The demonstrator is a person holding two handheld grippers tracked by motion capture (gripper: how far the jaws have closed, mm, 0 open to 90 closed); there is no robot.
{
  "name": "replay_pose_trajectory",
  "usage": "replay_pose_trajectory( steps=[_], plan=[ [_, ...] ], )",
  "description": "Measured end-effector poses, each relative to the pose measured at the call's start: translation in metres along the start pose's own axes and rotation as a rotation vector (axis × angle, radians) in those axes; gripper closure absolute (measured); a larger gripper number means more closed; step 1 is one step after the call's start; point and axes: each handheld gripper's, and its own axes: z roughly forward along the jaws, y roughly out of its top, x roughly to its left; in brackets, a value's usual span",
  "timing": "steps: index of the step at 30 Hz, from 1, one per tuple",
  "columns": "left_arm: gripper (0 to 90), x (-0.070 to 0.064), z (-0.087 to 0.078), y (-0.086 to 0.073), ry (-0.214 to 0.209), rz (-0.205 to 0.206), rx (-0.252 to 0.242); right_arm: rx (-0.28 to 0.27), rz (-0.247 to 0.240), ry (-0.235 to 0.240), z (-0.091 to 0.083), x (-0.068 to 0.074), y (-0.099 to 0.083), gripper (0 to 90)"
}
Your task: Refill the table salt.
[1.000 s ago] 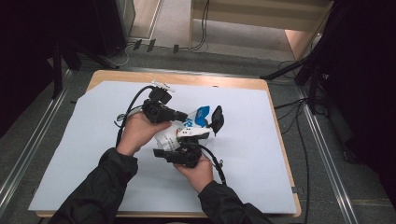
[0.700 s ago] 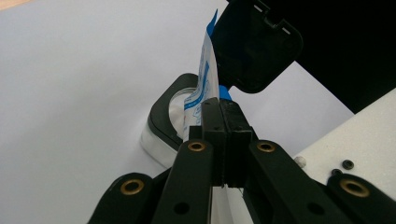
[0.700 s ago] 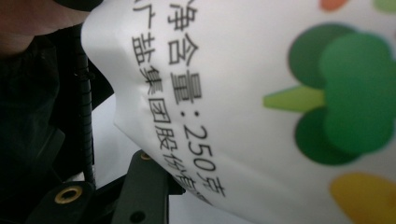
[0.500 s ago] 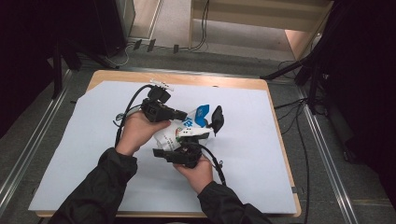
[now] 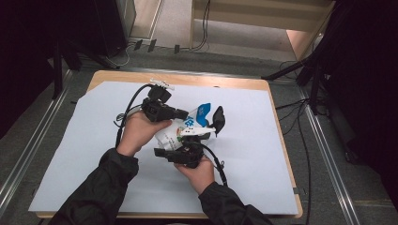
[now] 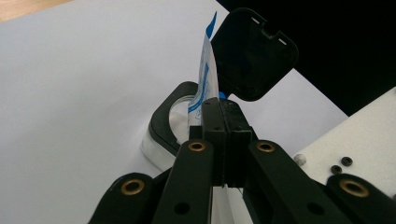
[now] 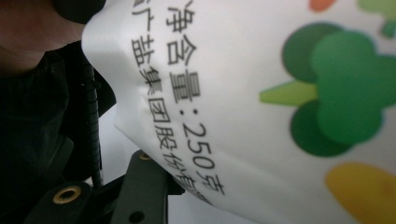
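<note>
You are holding a white bag [image 5: 180,131] up over the middle of the table [image 5: 263,140], between your two tools. Since a moment ago almost nothing is changing: the bag and both hands are sitting in nearly the same spot, so the pouring is not really moving along yet.

Your left gripper [image 6: 219,109] is squeezing its jaws tight on the thin top edge of the bag. Just past it, a little box [image 6: 170,123] with a black rim is waiting, and its black lid [image 6: 254,53] is standing open.

Your right gripper [image 5: 197,138] is pressing against the lower part of the bag, but the bag is hiding its jaws, so I cannot tell if they are pinching it or loose.

I think you are lining the bag up to tip it into the box.
</note>
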Motion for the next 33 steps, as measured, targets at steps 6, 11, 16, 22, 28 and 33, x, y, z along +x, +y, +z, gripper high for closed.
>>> replay_pose_trajectory(
  steps=[6, 11, 16, 22, 28, 33],
  plan=[
    [90.0, 0.0007, -0.0001, -0.0001, 0.002, -0.002, -0.007, 0.001, -0.004, 0.009, -0.0004, 0.0003, 0.0006, 66.2],
    [90.0, 0.0, 0.0001, 0.001, 0.003, 0.004, -0.018, 0.0, 0.005, 0.017, -0.002, 0.0003, 0.0032, 66.3],
    [90.0, -0.0009, -0.0004, 0.0018, 0.008, 0.002, -0.024, -0.002, -0.001, 0.017, -0.0026, 0.0001, 0.0047, 66.0],
    [90.0, -0.001, 0.0003, 0.0021, 0.009, 0.004, -0.024, 0.008, -0.035, -0.004, -0.0028, 0.0019, 0.006, 63.5],
    [90.0, -0.0011, 0.0016, 0.0023, 0.012, 0.006, -0.016, 0.019, -0.041, -0.007, -0.0021, 0.0009, 0.0056, 62.7],
    [90.0, -0.0003, 0.0023, 0.0022, 0.009, 0.004, -0.018, 0.02, -0.053, -0.01, -0.0014, 0.0023, 0.0056, 59.0]
  ],
)
